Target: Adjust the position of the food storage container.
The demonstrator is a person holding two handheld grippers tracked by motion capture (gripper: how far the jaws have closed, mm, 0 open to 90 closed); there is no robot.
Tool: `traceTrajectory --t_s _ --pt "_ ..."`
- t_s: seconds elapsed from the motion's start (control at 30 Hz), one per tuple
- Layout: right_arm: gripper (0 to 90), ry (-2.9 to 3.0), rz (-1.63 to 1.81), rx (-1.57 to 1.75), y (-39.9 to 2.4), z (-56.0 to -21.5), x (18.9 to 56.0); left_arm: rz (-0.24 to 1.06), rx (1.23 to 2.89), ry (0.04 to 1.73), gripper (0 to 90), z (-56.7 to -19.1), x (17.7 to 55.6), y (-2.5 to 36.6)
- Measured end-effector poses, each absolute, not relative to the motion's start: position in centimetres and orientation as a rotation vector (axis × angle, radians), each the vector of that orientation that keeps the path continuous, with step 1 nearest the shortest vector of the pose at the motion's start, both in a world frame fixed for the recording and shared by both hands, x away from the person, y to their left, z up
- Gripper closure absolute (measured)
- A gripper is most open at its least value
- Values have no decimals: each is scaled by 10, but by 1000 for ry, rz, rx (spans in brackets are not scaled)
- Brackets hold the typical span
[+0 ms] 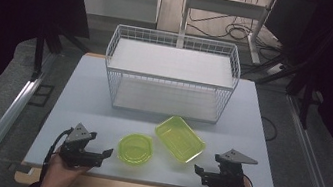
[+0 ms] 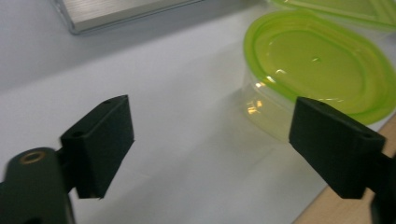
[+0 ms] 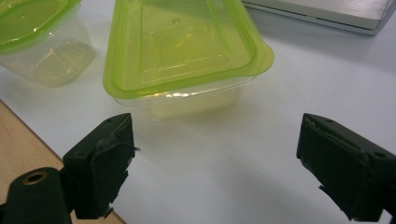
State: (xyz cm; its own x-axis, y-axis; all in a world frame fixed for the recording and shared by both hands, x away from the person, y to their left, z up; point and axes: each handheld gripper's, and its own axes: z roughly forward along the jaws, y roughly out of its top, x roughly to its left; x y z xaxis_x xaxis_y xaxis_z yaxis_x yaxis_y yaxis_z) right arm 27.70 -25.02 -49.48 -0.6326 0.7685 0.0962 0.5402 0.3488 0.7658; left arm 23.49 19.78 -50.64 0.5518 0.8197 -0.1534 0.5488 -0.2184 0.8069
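On the surface (image 1: 84,90), a wire basket (image 1: 171,74) stands at the far middle. In front of it lie a round tub (image 1: 135,149) on the left and, just beside it, a rectangular tub (image 1: 180,138) on the right. The left tool (image 1: 105,154) sits left of the round tub, and the right tool (image 1: 199,171) sits near the rectangular tub's front right.

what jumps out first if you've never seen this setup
Two bright green-lidded tubs sit near the front of the white table: a round tub and, to its right, a rectangular tub. Behind them stands a white wire rack. The left tool and right tool flank the tubs, both open and holding nothing.
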Motion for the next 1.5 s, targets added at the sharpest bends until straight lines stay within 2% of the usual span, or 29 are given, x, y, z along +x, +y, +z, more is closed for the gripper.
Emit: traceTrajectory --t_s 0.07,0.1,0.23,0.27,0.37,0.4,0.5,0.73,1.27,1.5 --pt "129 2328 1161 1167 -251 -494 277 385 1894 1086 228 -501 233 198" --pt "140 2320 1172 1173 -253 -493 277 385 1885 1061 322 -496 232 198" --pt "160 2312 1177 1167 -255 -491 278 356 1850 1017 481 -488 228 195" --pt "168 2312 1180 1168 -256 -491 277 326 1834 985 481 -484 226 191" --pt "190 2314 1185 1163 -256 -490 277 308 1831 918 591 -476 221 175" --pt "202 2317 1185 1159 -256 -490 277 304 1842 896 640 -474 220 169" --pt "209 2318 1184 1159 -256 -490 277 286 1897 850 689 -472 220 150" --pt "223 2320 1167 1142 -255 -489 278 259 2000 787 894 -472 226 118" --pt "224 2342 1148 1120 -253 -490 277 214 2093 781 900 -475 246 69" --pt "224 2354 1135 1115 -251 -491 277 192 2094 844 899 -487 252 70"
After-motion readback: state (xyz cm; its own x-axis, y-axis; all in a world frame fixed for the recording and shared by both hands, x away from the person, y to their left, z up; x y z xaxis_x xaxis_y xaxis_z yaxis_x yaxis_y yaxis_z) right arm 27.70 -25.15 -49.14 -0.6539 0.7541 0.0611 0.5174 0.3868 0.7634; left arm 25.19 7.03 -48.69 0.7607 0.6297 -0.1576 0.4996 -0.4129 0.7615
